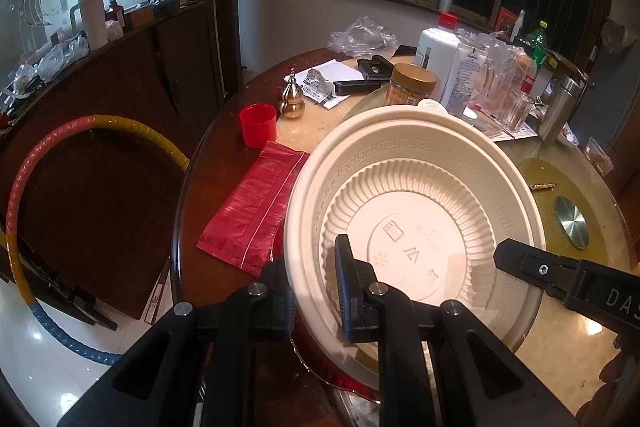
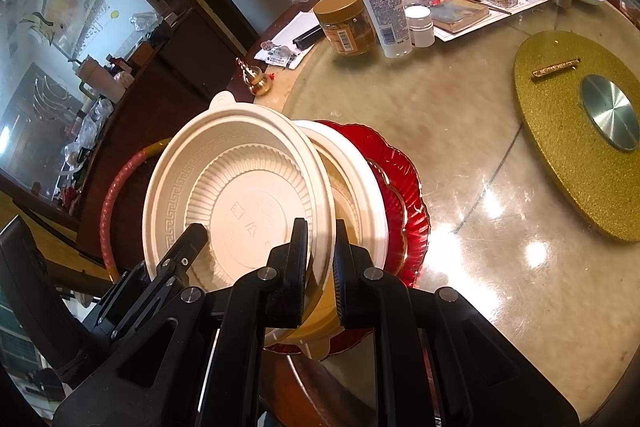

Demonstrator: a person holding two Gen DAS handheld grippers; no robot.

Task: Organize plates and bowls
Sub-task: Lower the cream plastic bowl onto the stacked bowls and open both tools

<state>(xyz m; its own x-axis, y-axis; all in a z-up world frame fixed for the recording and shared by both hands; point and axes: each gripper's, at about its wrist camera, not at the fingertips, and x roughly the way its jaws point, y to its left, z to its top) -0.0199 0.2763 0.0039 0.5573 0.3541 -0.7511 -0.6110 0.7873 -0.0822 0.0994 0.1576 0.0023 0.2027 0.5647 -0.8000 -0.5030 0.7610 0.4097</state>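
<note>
Left wrist view: left gripper [image 1: 316, 291] came in from bottom centre, jaws closed on the near-left rim of the cream bowl [image 1: 416, 223]; one blue pad inside the bowl, the other outside under the rim. Bowl tilted up, filling centre-right of frame, over a red plate [image 1: 340, 379] of which only a sliver showed at bottom. Right gripper's [image 1: 560, 275] finger reached in from the right edge at the bowl's right rim. Red packet [image 1: 252, 211] lay just left of the bowl, red cup [image 1: 258, 125] above it. Table [image 1: 208, 195] edge ran down the left, close to the bowl; little room that side.

Right wrist view: right gripper [image 2: 322, 267] at bottom centre, jaws narrow, pinching the upper bowl's [image 2: 240, 195] rim. That bowl leaned left off a second bowl [image 2: 360, 187] nested on the red plate [image 2: 404, 195], lower centre. Left gripper [image 2: 176, 259] sat at lower left on the same bowl. Right of the plate, glass top lay open up to the gold disc [image 2: 560, 147]; jar [image 2: 348, 23] and bottles crowded the top.
</note>
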